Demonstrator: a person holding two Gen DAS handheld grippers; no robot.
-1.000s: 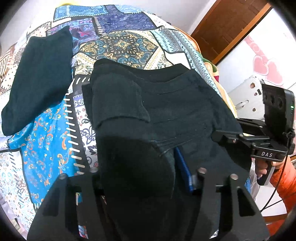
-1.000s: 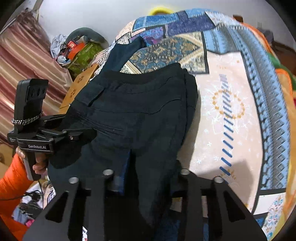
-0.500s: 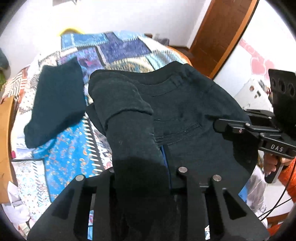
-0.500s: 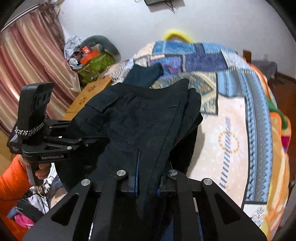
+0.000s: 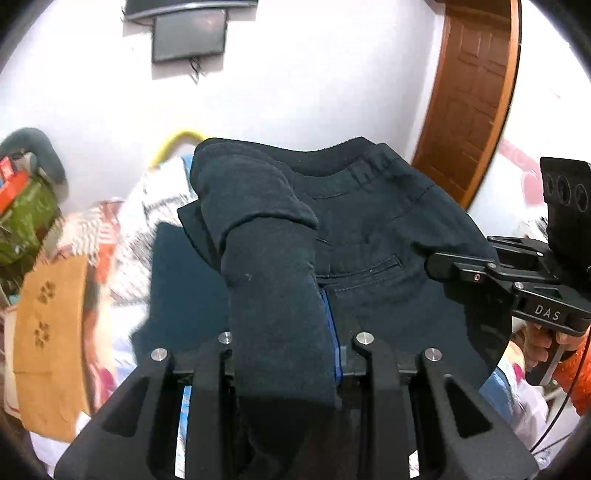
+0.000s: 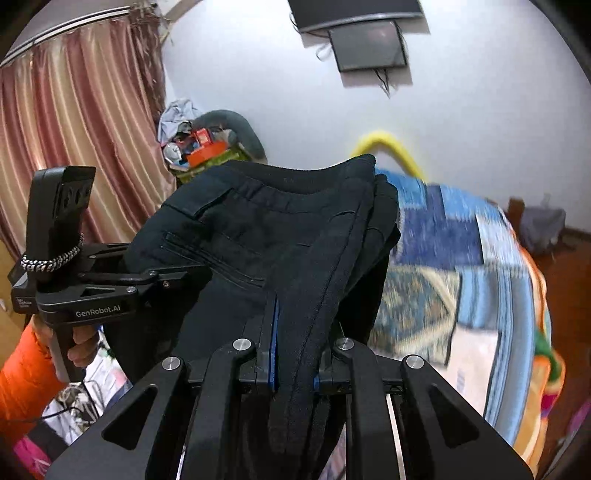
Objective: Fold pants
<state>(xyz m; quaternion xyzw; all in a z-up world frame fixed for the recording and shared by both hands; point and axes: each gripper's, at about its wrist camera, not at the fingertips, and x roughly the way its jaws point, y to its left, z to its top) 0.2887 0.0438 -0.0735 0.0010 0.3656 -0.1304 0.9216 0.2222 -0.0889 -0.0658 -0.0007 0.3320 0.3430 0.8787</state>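
The black pants (image 5: 369,229) hang in the air between both grippers, waistband at the top and a back pocket facing the left wrist camera. My left gripper (image 5: 284,332) is shut on a thick roll of the pants' fabric. My right gripper (image 6: 295,332) is shut on a folded edge of the pants (image 6: 258,229). Each gripper also shows in the other's view, clamped at the cloth's side: the right gripper (image 5: 461,266) and the left gripper (image 6: 177,275). The fingertips are buried in fabric.
Below lies the bed with its patchwork quilt (image 6: 461,258), blurred. A second dark folded garment (image 5: 184,280) rests on it. A cardboard box (image 5: 48,332), a cluttered pile (image 6: 199,147), a curtain (image 6: 74,129), a wooden door (image 5: 476,92) and a wall screen (image 5: 190,33) surround it. An orange sleeve (image 6: 22,369) shows.
Both grippers have risen with the pants, lifting them off the quilt, and the views now tilt up to the wall. The left jaws drew tighter on the fabric.
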